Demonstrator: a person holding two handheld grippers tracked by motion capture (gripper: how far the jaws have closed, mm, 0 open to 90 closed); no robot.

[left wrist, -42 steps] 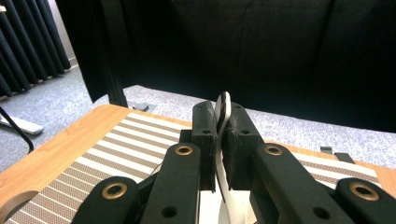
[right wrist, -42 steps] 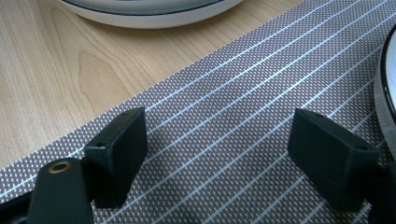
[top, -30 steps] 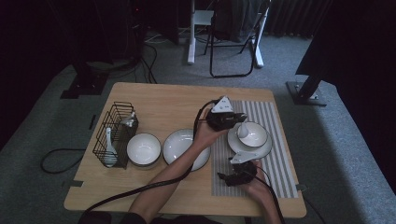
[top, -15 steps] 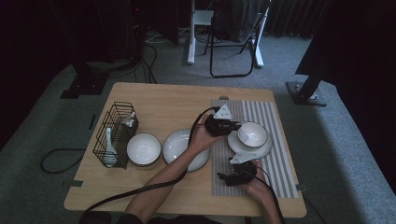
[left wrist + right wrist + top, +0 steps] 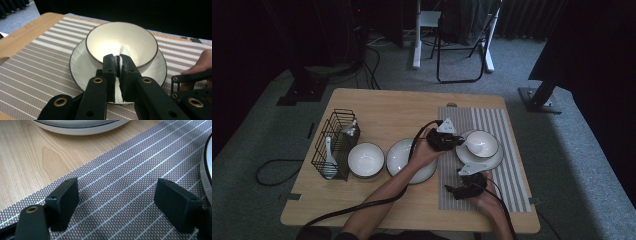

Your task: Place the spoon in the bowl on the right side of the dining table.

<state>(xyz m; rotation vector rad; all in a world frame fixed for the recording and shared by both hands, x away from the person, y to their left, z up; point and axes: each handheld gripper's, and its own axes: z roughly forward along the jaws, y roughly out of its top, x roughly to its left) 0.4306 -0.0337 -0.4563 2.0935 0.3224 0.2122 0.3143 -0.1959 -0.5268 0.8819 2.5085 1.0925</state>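
Spoon point(image 5: 118, 65), white and glossy like glazed ceramic, is pinched by its handle between the matte black fingers of the left gripper point(image 5: 118, 62), its scoop end resting inside the bowl point(image 5: 121, 42); most of the handle is hidden between the fingers, so its full shape is hard to make out. That bowl is round, cream inside with a thin dark rim, and sits on a matching shallow plate point(image 5: 80, 62) on the striped woven mat point(image 5: 37, 65). Over the mat's near part the right gripper point(image 5: 116, 202) hovers low with its blocky fingers spread wide and nothing between them. Pale wood grain of the counter point(image 5: 30, 157) shows beside the mat, and another white plate point(image 5: 80, 126) is cut off at the top edge.
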